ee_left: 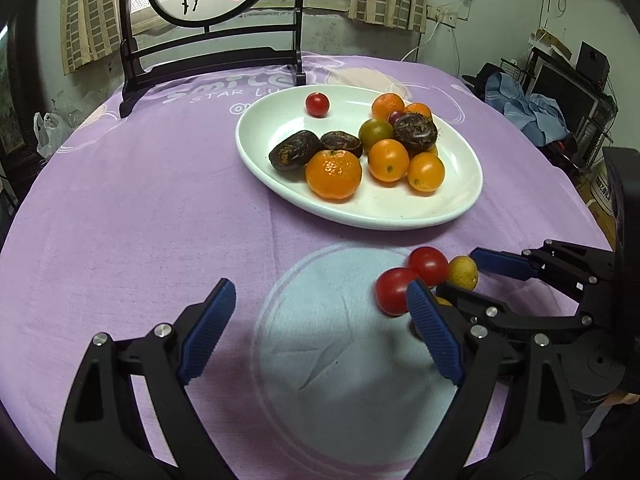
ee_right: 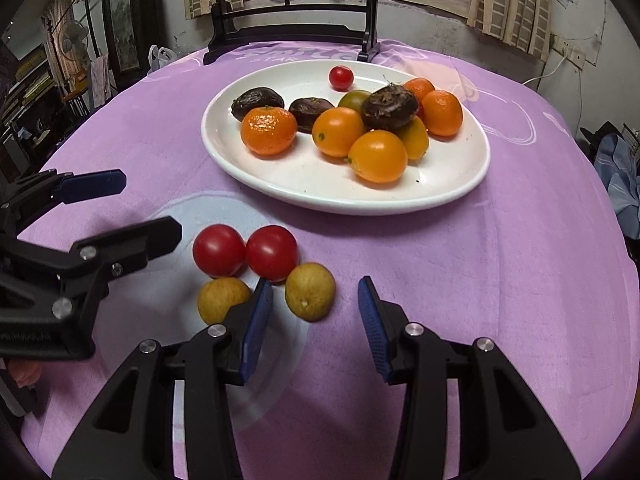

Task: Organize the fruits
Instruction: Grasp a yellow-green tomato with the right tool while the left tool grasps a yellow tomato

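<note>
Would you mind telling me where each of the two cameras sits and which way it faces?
Left wrist view: on the left hand-held gripper, facing forward and down over the purple tablecloth to the white plate; the right hand-held gripper enters from the right.
Right wrist view: on the right hand-held gripper, facing the same plate, with the left one at the left edge.
Both share the plate and two red tomatoes.

A white oval plate (ee_right: pixel 460 184) sits in the upper centre of the frame on the purple-clothed table (ee_right: pixel 520 280) — it holds oranges, dark fruits and one small red tomato (ee_right: pixel 341 77). Below it, on the cloth, lie two red tomatoes (ee_right: pixel 245 251) side by side and two yellow fruits (ee_right: pixel 310 291). The right gripper (ee_right: pixel 316 332) fills the bottom, its jaws apart and gripping nothing — the right-hand yellow fruit lies just beyond their tips. The left gripper (ee_right: pixel 132 208) enters at the left edge.
</note>
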`<act>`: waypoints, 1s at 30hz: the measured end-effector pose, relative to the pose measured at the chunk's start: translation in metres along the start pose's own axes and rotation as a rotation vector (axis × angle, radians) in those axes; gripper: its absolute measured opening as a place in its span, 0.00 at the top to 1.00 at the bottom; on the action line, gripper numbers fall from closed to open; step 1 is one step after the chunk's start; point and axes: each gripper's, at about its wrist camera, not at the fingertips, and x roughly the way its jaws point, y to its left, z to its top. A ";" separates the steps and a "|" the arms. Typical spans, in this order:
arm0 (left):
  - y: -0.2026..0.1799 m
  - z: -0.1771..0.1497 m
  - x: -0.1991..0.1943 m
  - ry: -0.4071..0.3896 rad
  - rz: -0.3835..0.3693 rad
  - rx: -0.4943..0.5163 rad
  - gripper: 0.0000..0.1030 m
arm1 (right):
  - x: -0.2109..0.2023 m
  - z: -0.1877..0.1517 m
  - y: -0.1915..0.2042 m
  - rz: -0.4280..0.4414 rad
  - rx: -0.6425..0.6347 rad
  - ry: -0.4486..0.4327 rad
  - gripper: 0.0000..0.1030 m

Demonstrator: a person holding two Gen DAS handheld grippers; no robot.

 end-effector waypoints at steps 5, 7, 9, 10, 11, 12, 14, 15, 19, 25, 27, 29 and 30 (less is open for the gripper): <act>-0.001 0.000 0.001 0.004 0.001 0.004 0.13 | -0.003 -0.002 -0.003 0.018 0.016 -0.009 0.76; -0.001 -0.001 0.001 0.008 0.002 0.004 0.13 | -0.006 -0.004 -0.007 0.026 0.035 -0.014 0.76; -0.001 -0.001 0.001 0.014 -0.004 0.001 0.13 | -0.013 -0.007 -0.014 0.043 0.070 -0.032 0.76; -0.001 -0.002 0.001 0.015 -0.011 0.002 0.13 | -0.017 -0.009 -0.017 0.048 0.085 -0.040 0.76; -0.003 -0.002 0.000 0.015 -0.018 0.005 0.13 | -0.019 -0.011 -0.019 0.051 0.094 -0.046 0.76; -0.005 -0.003 0.000 0.014 -0.023 0.012 0.13 | -0.021 -0.013 -0.021 0.055 0.105 -0.054 0.76; -0.012 -0.005 0.000 0.013 -0.029 0.037 0.13 | -0.025 -0.016 -0.026 0.065 0.122 -0.065 0.76; -0.015 -0.006 0.001 0.015 -0.029 0.050 0.13 | -0.026 -0.017 -0.027 0.065 0.125 -0.068 0.76; -0.025 -0.010 0.003 0.031 -0.043 0.088 0.13 | -0.027 -0.017 -0.030 0.061 0.127 -0.072 0.76; -0.034 -0.015 0.006 0.048 -0.070 0.106 0.13 | -0.030 -0.016 -0.032 0.059 0.122 -0.082 0.76; -0.036 -0.016 0.009 0.063 -0.074 0.103 0.13 | -0.031 -0.017 -0.032 0.052 0.117 -0.083 0.76; -0.038 -0.018 0.013 0.081 -0.084 0.095 0.13 | -0.032 -0.017 -0.032 0.047 0.117 -0.087 0.76; -0.039 -0.018 0.015 0.089 -0.087 0.091 0.13 | -0.033 -0.017 -0.033 0.047 0.117 -0.089 0.76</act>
